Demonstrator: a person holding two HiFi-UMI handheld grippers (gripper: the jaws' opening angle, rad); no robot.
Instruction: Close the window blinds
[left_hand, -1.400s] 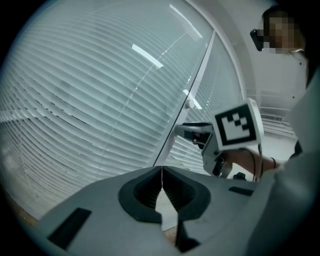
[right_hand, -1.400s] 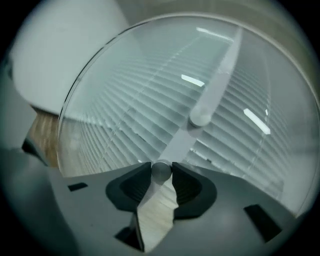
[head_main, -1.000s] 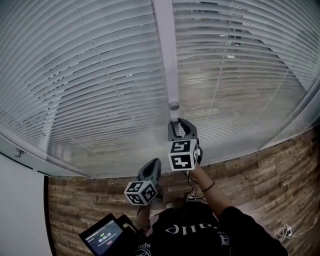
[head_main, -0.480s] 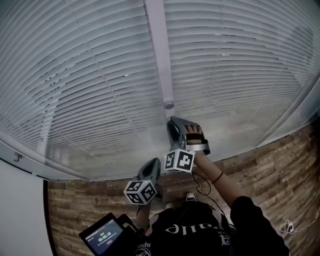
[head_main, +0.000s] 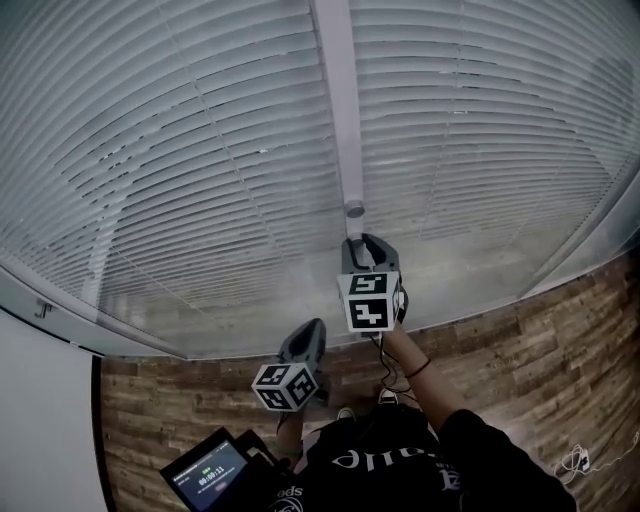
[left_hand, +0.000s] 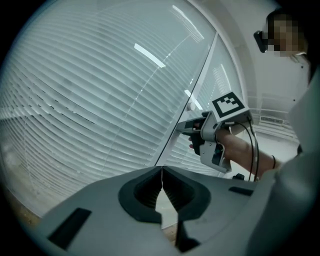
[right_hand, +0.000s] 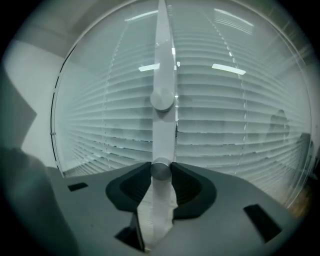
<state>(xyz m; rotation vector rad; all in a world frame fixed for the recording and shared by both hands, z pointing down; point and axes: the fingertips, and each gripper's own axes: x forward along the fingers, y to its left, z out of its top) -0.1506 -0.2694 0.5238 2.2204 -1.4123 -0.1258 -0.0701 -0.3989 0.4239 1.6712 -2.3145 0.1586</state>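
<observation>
Slippage looks the main risk, since the right gripper (right_hand: 161, 176) pinches a smooth round knob (right_hand: 161, 169) on the post (right_hand: 163, 60) between the blinds (right_hand: 240, 110), at 12 o'clock, and could spin off when twisted, while the left gripper (left_hand: 161, 175), closed on nothing, hangs at 7 o'clock.

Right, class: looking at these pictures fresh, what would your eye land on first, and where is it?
The white slatted blinds fill almost the whole view, split by an upright white post down the middle. On that post, the right hand-held gripper is clamped on the lower knob, with a second knob just above it. The left hand-held gripper hangs lower down, shut and empty.
</observation>
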